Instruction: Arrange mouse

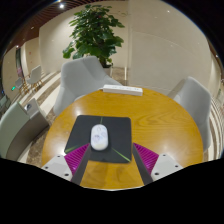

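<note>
A white mouse (99, 136) lies on a dark grey mouse pad (101, 137) on a round wooden table (160, 118). My gripper (112, 160) is above the near edge of the pad, with the mouse just ahead of the fingers. The fingers, with magenta pads (77, 156), stand wide apart and hold nothing. A thin green line crosses the pad's near right corner (122, 151).
A white keyboard (122, 89) lies at the far edge of the table. Grey chairs stand around it: one at the far left (82, 75), one at the right (196, 98), one at the near left (18, 128). A potted plant (95, 32) stands behind.
</note>
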`<state>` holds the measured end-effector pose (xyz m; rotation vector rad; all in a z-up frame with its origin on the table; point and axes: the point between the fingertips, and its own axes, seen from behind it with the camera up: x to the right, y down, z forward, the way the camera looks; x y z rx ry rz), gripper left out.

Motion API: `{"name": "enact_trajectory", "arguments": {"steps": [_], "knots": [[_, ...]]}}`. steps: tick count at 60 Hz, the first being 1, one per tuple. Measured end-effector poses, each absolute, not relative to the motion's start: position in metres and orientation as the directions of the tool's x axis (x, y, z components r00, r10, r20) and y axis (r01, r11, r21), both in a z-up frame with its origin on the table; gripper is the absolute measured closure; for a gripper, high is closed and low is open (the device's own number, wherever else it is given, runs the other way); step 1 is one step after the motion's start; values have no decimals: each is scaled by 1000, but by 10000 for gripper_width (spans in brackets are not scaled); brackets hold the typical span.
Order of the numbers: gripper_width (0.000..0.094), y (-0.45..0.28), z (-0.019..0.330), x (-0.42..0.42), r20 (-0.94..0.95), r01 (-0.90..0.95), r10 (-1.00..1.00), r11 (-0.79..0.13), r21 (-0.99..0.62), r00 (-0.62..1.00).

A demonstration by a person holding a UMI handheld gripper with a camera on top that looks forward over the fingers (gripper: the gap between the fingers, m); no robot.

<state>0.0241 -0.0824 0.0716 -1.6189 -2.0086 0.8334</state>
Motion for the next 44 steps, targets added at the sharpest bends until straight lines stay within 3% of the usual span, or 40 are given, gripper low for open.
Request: {"name": "enact_trajectory", "arguments": {"steps": [8,23,44], "knots": [[75,-26,97,103,-8,741,979,151,-654,-206],[79,66,96,225,4,799,994,93,-594,-112],[69,118,103,266,15,783,999,43,-621,-43]]}}
